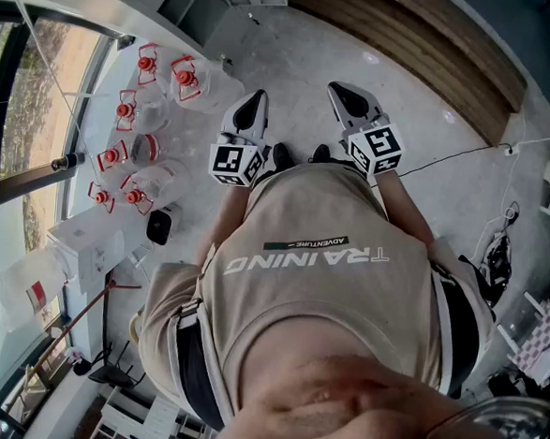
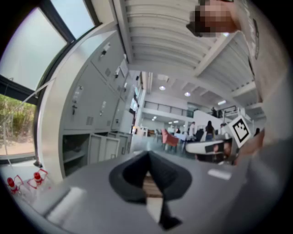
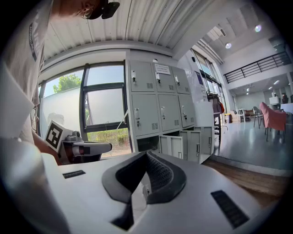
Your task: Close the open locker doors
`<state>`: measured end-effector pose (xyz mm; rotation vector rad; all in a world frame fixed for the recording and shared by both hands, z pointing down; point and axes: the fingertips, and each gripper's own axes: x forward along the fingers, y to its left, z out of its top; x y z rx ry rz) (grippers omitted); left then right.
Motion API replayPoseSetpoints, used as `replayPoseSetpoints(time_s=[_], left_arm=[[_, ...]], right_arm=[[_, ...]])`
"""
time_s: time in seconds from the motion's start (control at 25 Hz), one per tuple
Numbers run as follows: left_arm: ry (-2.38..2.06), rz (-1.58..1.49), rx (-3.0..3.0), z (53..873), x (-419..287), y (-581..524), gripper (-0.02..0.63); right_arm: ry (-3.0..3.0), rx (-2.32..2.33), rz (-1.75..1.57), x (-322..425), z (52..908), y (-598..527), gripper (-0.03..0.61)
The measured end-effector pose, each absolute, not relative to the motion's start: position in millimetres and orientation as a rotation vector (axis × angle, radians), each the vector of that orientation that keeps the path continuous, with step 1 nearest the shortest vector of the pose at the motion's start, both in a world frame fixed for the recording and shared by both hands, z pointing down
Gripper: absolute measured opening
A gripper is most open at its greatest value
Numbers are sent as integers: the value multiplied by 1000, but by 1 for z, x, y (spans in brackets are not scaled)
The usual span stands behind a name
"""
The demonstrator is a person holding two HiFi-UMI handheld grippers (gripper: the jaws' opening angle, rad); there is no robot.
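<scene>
Left gripper (image 1: 251,107), right gripper (image 1: 351,101): jaws together, nothing between them. Both carried level at chest, likely approach posture. Lockers (image 3: 160,103) well ahead. Bottom-row doors (image 3: 188,145) stand open, out of reach. Closing judged not begun.

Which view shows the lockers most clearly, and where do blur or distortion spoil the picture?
Right gripper view: sharp and evenly lit, the lockers crisp, their open bottom doors plain. Left gripper view: soft all over, lockers bowed by the wide lens. Head view: strongly warped, lockers only at the top edge.
</scene>
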<state>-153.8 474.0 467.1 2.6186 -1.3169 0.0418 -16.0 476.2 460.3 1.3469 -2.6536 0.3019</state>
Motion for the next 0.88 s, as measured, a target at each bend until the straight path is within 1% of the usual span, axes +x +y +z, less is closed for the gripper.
replayPoseSetpoints(time_s=[0.52,0.88], left_arm=[[-1363,49,2571,475,-128,469,5],[-1339,117,2559,493,-83,459,5]], right_arm=[[-2664,1297,324,10,466,469,12],[-2621,1111,361,32,514,468,14]])
